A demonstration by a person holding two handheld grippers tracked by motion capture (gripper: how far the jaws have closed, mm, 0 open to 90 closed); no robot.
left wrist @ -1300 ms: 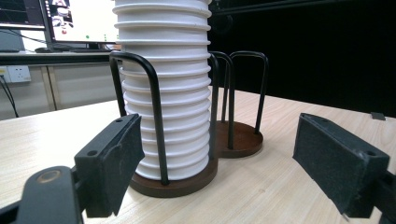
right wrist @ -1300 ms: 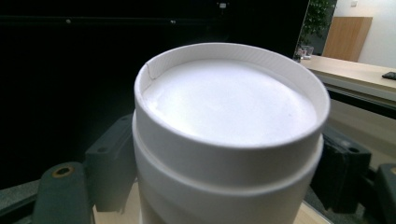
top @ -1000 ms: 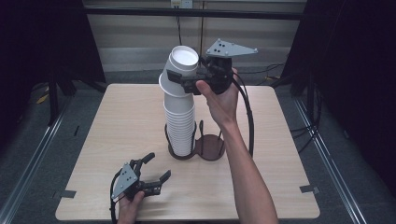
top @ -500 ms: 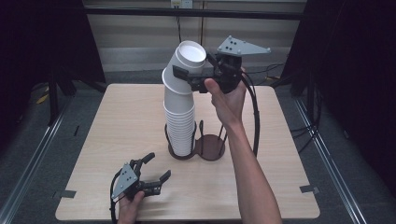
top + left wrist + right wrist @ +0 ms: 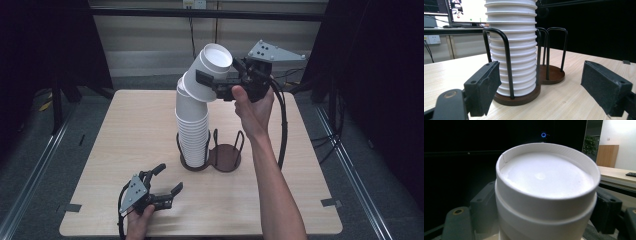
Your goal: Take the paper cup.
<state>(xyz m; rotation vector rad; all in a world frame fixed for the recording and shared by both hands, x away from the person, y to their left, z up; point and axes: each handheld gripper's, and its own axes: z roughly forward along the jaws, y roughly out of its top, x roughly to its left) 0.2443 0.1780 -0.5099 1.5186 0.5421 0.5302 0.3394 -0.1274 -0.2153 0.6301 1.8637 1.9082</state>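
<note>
A tall stack of upside-down white paper cups (image 5: 192,130) stands in the left ring of a dark two-ring wire holder (image 5: 227,159) at mid-table. My right gripper (image 5: 210,82), held high, is shut on the top cups (image 5: 214,60), which lean off the stack towards the right. Its own view looks at the cup's white bottom (image 5: 544,175) between the two jaws of the right gripper (image 5: 544,220). My left gripper (image 5: 169,178) rests open near the front left edge. From the left gripper (image 5: 544,85), the stack (image 5: 511,50) and the bare right ring (image 5: 552,73) lie ahead.
The light wooden table (image 5: 125,130) has bare room left and right of the holder. Black curtains close off both sides. The right gripper's cable (image 5: 282,125) loops down beside the forearm. Monitors (image 5: 461,10) stand beyond the table in the left gripper view.
The right gripper has moved right and slightly up, tilting the top cups further off the stack. The left gripper has stayed put.
</note>
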